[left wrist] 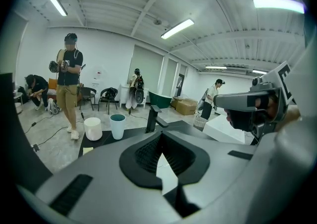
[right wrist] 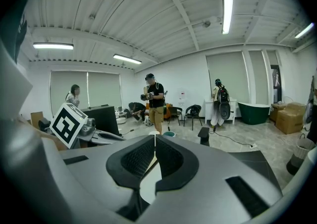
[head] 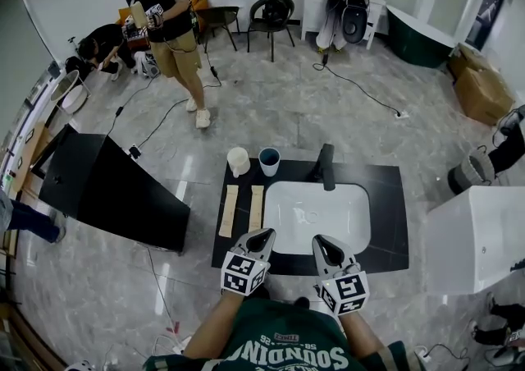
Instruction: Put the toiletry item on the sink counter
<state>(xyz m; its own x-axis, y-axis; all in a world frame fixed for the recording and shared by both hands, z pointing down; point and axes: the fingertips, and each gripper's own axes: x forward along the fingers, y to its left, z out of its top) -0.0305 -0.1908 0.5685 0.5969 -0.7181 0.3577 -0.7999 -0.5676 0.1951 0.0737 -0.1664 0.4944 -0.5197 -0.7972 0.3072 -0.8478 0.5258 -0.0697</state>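
Observation:
A black sink counter [head: 392, 205] holds a white basin [head: 316, 215] and a black faucet [head: 326, 166]. At its back left stand a white cup [head: 238, 162] and a teal cup [head: 269, 161]; the left gripper view also shows the white cup [left wrist: 92, 129] and the teal cup [left wrist: 117, 126]. Two pale flat strips [head: 229, 210] lie side by side on the counter's left part. My left gripper [head: 264, 235] hovers over the counter's front edge, shut and empty. My right gripper [head: 321, 241] is beside it over the basin's front rim, jaws together with nothing between them.
A black slanted panel [head: 107, 185] stands left of the counter. A white cabinet [head: 474, 238] is to the right. A person [head: 168, 29] stands on the floor beyond, with chairs [head: 271, 16], cables [head: 361, 90] and cardboard boxes [head: 480, 86] farther back.

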